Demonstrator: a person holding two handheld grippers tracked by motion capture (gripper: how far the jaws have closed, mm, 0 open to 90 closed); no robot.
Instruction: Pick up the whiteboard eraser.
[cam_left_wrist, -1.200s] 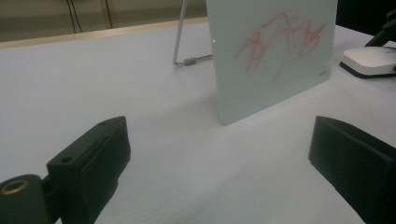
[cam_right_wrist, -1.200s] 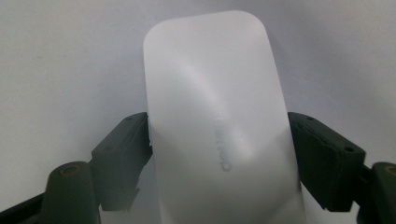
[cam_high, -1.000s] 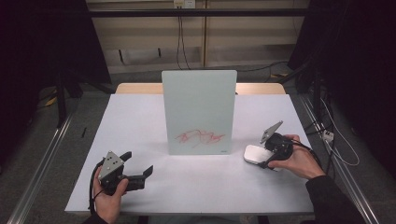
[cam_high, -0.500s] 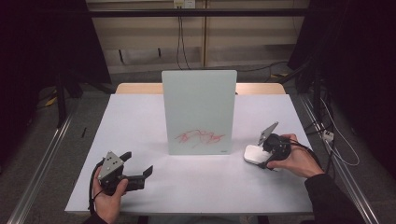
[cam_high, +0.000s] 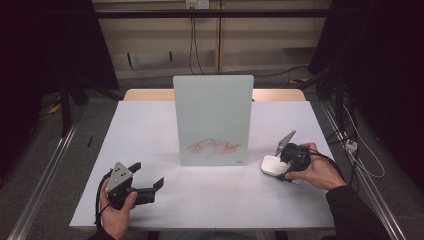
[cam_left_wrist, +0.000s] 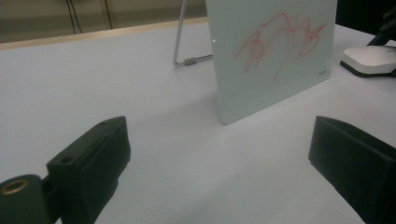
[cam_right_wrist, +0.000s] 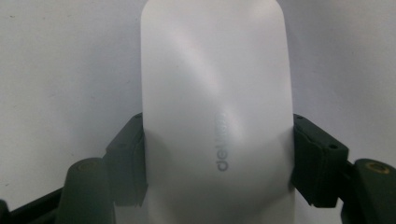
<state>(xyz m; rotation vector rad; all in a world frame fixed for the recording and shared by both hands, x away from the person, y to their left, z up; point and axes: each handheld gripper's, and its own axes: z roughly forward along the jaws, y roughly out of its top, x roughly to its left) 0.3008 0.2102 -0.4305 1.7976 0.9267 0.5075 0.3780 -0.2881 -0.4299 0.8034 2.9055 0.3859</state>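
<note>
Scribbled upright board (cam_high: 213, 120); white table (cam_high: 150, 130)

Two black grippers are seen: the left gripper (cam_high: 148, 176) is topped by a grey three-cornered plate, the right gripper (cam_high: 278, 169) likewise. Brass-ringed screw holes are visible. A dark sleeve (cam_high: 355, 215) is worn.

I work in what looks like a lab or a recording rig, not a home. My bench (cam_high: 150, 130) wears a plain white cover and stands on a bare grey floor (cam_high: 45, 150). Black curtains (cam_high: 45, 45) hang dark at left and right. Metal rails (cam_high: 42, 172) run along the floor beside the bench, and cables (cam_high: 192, 37) hang down the far wall.
</note>
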